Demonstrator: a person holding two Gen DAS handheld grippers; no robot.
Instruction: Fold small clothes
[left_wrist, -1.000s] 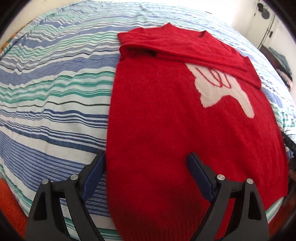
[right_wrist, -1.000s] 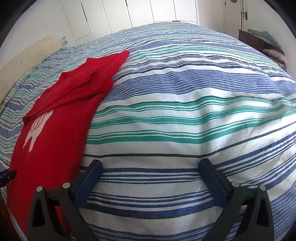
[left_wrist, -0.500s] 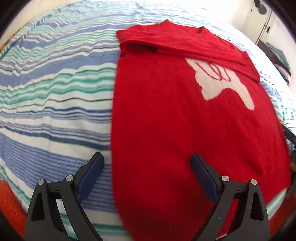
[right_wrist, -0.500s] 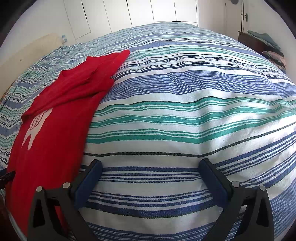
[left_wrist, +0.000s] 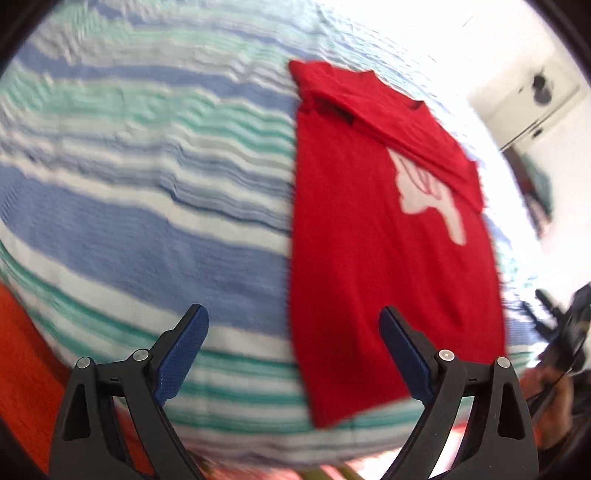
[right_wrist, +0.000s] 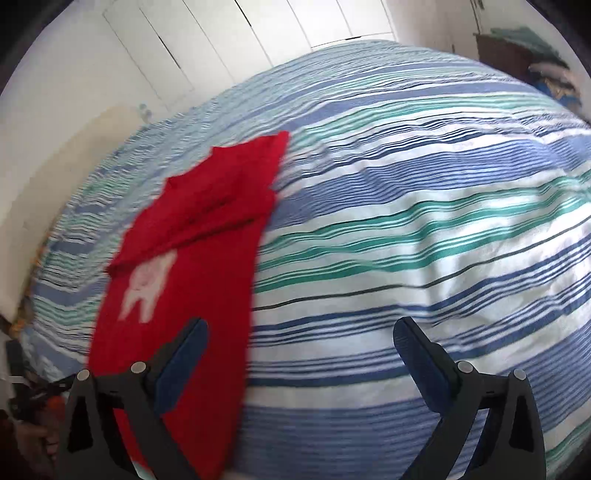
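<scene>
left wrist view: the red sweater (left_wrist: 369, 266) lies flat on the striped bedspread (left_wrist: 147, 221), its long axis running up the frame, right of centre. the left gripper (left_wrist: 293, 354) holds nothing, jaws closing slightly, straddling its left edge near the hem. the right gripper (right_wrist: 301, 358), released, has the sweater at lower left.

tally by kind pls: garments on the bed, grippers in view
Garments: 1, the red sweater, laid on the striped bedspread
Grippers: 2, left gripper, jaws closing with nothing between them, and right gripper, empty
Total: 3

Red sweater (right_wrist: 184, 295) on striped bedspread (right_wrist: 406, 240), right gripper (right_wrist: 299, 343) spread wide
</scene>
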